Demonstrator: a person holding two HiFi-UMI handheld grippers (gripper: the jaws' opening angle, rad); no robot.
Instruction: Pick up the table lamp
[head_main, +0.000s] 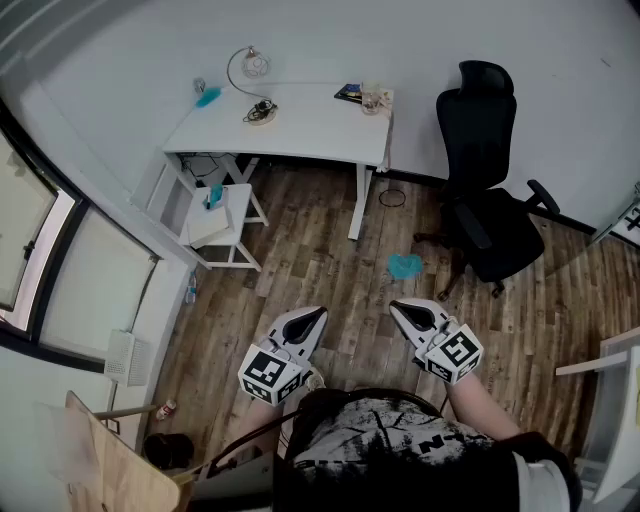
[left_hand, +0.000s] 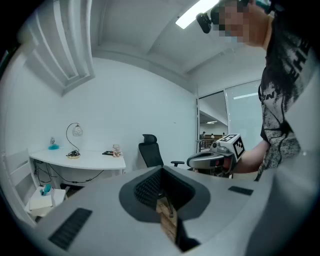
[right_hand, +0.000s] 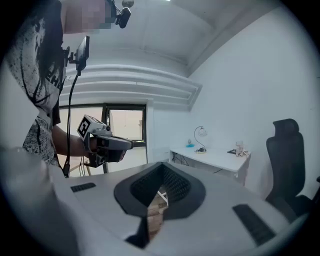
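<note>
The table lamp (head_main: 252, 78), a thin arched stem with a small glass shade, stands on the white desk (head_main: 310, 130) at the far wall, its round base near the desk's middle. Both gripper views show the lamp (left_hand: 74, 137) (right_hand: 200, 136) small and far off. My left gripper (head_main: 317, 314) and right gripper (head_main: 398, 306) are held side by side close to my body, well short of the desk, pointing toward it over the wooden floor. Each has its jaws shut with nothing between them. The right gripper (left_hand: 214, 159) appears in the left gripper view, and the left gripper (right_hand: 107, 144) in the right one.
A black office chair (head_main: 492, 190) stands right of the desk. A white stool (head_main: 222, 222) sits at the desk's left front. A teal cloth (head_main: 405, 266) and a cable ring (head_main: 392, 197) lie on the floor. A teal object (head_main: 207, 97), a book and a cup (head_main: 374, 98) are on the desk.
</note>
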